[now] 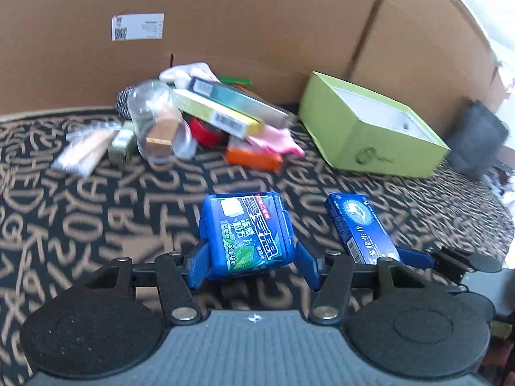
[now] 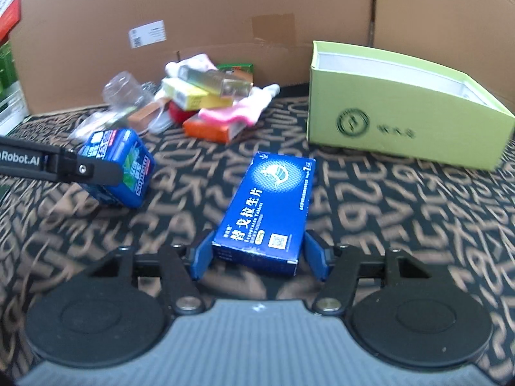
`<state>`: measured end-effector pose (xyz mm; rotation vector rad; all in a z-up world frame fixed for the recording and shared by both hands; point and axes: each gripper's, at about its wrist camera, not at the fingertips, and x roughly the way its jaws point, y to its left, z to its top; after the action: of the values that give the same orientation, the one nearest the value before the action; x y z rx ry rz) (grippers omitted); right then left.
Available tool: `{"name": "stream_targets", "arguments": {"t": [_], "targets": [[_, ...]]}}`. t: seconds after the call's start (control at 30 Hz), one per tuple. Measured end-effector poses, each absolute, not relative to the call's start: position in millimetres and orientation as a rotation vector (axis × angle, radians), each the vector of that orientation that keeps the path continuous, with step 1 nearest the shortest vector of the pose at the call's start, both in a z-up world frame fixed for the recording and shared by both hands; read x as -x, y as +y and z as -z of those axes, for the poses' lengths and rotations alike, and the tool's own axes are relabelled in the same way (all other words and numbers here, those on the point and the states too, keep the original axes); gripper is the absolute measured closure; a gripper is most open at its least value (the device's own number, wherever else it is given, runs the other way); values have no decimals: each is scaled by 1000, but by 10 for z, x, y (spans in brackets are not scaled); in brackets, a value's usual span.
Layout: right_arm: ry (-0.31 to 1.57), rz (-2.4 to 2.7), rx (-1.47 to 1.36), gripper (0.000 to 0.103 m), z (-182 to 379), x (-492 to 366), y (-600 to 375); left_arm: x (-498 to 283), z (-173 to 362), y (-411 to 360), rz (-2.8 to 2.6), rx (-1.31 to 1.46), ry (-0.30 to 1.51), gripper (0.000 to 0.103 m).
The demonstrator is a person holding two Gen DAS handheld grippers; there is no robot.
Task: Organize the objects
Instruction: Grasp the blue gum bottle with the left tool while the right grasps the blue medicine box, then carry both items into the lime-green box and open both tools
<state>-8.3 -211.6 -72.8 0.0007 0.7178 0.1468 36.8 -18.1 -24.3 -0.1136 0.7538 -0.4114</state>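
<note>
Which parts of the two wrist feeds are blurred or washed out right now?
Left wrist view: the cluttered pile of small boxes and the patterned cloth smear with motion; the top right corner is blown out. Right wrist view: the cloth streaks, while the flat blue medicine box reads sharp.

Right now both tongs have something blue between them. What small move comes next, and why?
Probably lift both together and carry them toward the open green box. The left tongs look closed on the blue gum container, the right tongs flank the blue medicine carton, and the box looks empty and near.
</note>
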Motion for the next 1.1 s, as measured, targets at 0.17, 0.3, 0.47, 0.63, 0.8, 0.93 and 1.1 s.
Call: {"name": "stream_targets", "arguments": {"t": [0.17,0.3,0.47,0.63,0.8,0.93,1.1], "targets": [[676,-136,11,32,656,234,-2095,-299,234,-212,349,113,734,36],[655,-119,9,29,639,149,-2048,-379,248,-292,320,81,728,35],[677,-84,22,29,742,-13,-2027,-396,336,-360,321,4,728,36],[672,-89,21,46,850,-122,-2014,-503,392,-356,311,38,754,42],[656,-115,-14,47,777,-36,-2095,-561,290,-451,380,36,746,42],[559,-98,-26,47,456,71,-2293,-583,-11,-627,497,41,677,42],[432,-40,4,47,-4,-40,-2621,-745,-563,-967,635,48,552,42]]}}
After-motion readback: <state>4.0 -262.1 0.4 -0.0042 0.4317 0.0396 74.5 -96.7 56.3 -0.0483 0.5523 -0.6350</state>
